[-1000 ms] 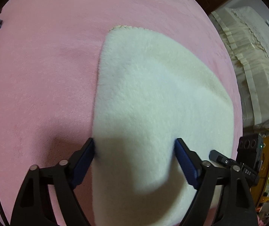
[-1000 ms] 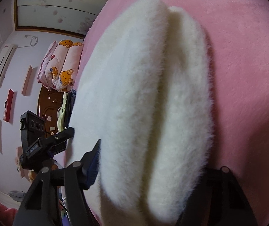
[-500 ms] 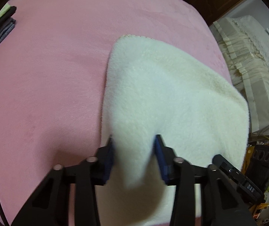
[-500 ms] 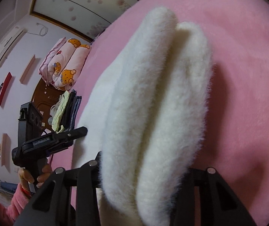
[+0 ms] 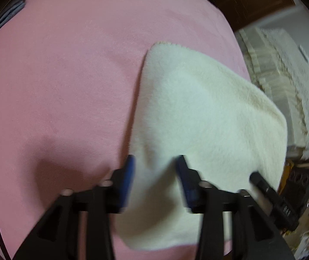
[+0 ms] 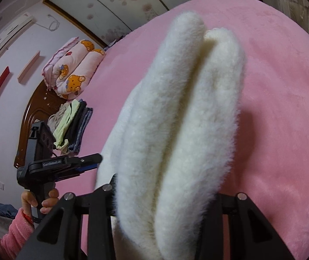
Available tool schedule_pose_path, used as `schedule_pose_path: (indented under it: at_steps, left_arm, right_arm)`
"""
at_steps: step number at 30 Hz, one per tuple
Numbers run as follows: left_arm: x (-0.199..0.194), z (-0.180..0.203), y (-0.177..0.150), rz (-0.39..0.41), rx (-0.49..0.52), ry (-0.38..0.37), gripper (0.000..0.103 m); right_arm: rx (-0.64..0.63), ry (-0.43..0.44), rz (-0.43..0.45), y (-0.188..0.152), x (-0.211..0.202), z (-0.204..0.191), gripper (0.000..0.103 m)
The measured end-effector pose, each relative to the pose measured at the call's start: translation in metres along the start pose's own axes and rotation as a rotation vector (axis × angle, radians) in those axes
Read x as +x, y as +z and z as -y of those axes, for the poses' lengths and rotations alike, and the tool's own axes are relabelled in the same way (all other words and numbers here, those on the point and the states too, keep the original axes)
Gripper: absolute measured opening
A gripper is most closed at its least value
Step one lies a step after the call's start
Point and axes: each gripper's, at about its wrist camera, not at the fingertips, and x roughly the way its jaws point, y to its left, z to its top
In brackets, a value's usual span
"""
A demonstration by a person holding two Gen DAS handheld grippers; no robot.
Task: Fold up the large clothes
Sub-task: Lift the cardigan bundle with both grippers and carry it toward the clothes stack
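You are working over a pink bed cover [image 5: 67,86] with a cream fleece garment [image 5: 208,112] lying on it; in the left wrist view the garment is stretching from a corner far out on the cover back toward the near edge, where it is sagging over the side; your left gripper [image 5: 155,173] is hanging just above that near part, its jaws are opening, and the blue pads [image 5: 128,171] are standing either side of a raised ridge of fleece; the picture is blurred there, so you cannot tell whether the pads are touching the cloth.

Your right gripper [image 6: 165,197] is pinching a thick bundle of the same garment [image 6: 182,112]; two plump folds are running side by side from between the black fingers up and away over the cover [image 6: 284,86], and the fleece is hiding both pads; the bundle is lifting clear of the cover at the gripper end.

In that right wrist view your left hand [image 6: 38,199], in a pink sleeve [image 6: 7,236], is gripping the handle of the left gripper [image 6: 89,161] beside the near left edge of the bed; a stack of folded clothes [image 6: 74,125] is sitting at the far left edge, near a rolled quilt [image 6: 74,71] with bear prints.
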Motion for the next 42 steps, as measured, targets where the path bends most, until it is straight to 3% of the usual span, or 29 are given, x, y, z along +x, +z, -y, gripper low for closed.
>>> schedule_pose_path:
  at_steps: [1, 5, 8, 14, 18, 24, 29, 31, 36, 42]
  left_arm:
    - [0.004, -0.003, 0.0, -0.022, 0.004, 0.009, 0.07]
    - [0.02, -0.008, 0.01, -0.059, -0.003, -0.048, 0.077]
    - [0.035, -0.011, 0.019, -0.085, 0.0, -0.045, 0.097]
    - [0.071, -0.014, 0.028, -0.134, -0.029, -0.17, 0.098]
    - [0.091, -0.003, 0.034, -0.142, -0.01, -0.18, 0.098]
    - [0.105, 0.028, 0.041, -0.136, 0.018, -0.122, 0.093]
    - [0.092, 0.051, 0.036, -0.093, 0.059, -0.052, 0.073]
    - [0.084, 0.059, 0.032, -0.079, 0.076, -0.03, 0.069]
    - [0.066, 0.075, 0.03, -0.068, 0.092, 0.012, 0.064]
    - [0.021, 0.075, 0.031, -0.054, 0.128, -0.022, 0.063]
  right_arm:
    - [0.005, -0.001, -0.007, 0.001, 0.003, 0.003, 0.038]
    - [0.017, 0.001, -0.031, 0.001, 0.01, 0.018, 0.038]
    - [0.034, 0.023, -0.049, 0.002, 0.015, 0.034, 0.039]
    - [0.103, 0.06, -0.062, -0.003, 0.025, 0.06, 0.039]
    - [0.123, 0.086, -0.068, -0.003, 0.03, 0.07, 0.04]
    - [0.152, 0.113, -0.081, -0.002, 0.036, 0.079, 0.04]
    - [0.146, 0.119, -0.086, -0.001, 0.038, 0.079, 0.04]
    - [0.122, 0.122, -0.086, 0.002, 0.036, 0.077, 0.039]
    - [0.079, 0.133, -0.047, 0.004, 0.023, 0.065, 0.039]
    - [-0.011, 0.129, -0.007, 0.012, 0.001, 0.023, 0.038]
